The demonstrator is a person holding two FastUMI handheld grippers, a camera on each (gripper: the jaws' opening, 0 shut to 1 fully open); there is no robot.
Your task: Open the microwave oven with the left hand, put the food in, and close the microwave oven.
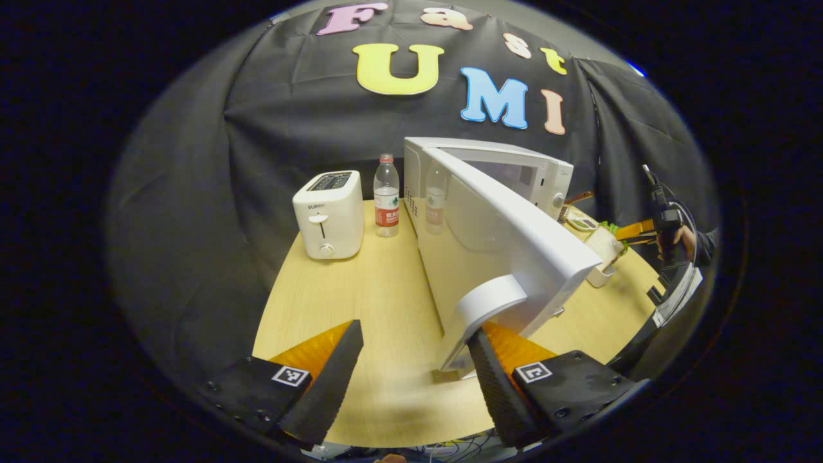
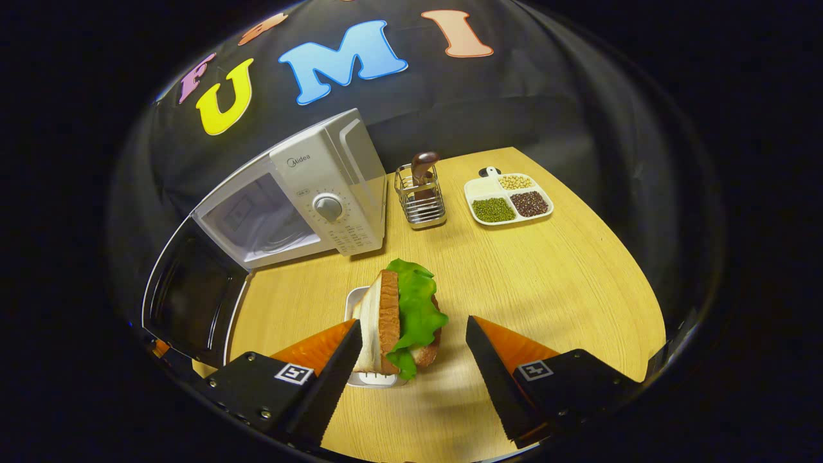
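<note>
A light wood-grain table [image 2: 553, 270] with a rounded edge stands against a wall of black cloth [image 1: 212, 167] that hangs in soft folds and wraps around both sides. The cloth reaches down behind the table's far edge. Even overhead light falls on the tabletop, leaving a pale sheen and only faint, short shadows on the wood

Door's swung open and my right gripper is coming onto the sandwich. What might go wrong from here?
1. The right gripper is open around the sandwich, which stands on edge in a small white dish; squeezing may shed the lettuce or tip it.
2. The microwave door rests only against one left finger, ungripped; it may swing back into the loading path.
3. The utensil rack stands close beside the microwave; a wide carry could clip it.
</note>
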